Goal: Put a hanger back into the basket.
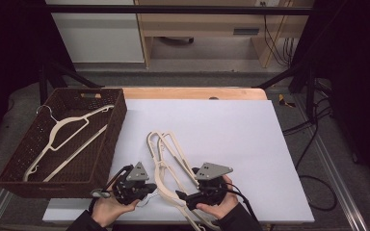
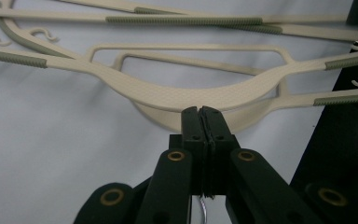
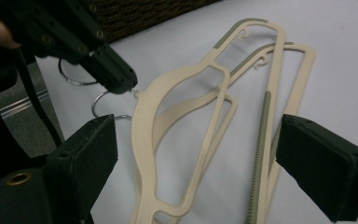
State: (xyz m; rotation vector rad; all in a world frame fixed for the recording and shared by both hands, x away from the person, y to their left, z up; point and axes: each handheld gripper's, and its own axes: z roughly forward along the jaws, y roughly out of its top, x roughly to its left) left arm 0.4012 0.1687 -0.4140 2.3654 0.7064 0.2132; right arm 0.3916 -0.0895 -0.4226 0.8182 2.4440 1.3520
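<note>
Wicker basket (image 1: 107,144) on our left holds one hanger (image 1: 65,139). Cream hangers (image 1: 166,163) lie stacked on white board (image 1: 231,144), hooks toward us. Right gripper view reveals our left gripper (image 3: 129,86) pinching the top hanger's metal hook (image 3: 103,100); our right gripper (image 3: 196,163) gapes wide around them.

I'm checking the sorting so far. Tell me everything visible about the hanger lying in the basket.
The hanger is cream-coloured, plastic by its look, with a metal wire hook at its top. It has sloped shoulders, an inner cut-out at the neck and a straight bottom bar. It lies flat and diagonal in the dark brown wicker basket at the table's left, hook toward the far left corner. No hand-held gripper touches it.
</note>
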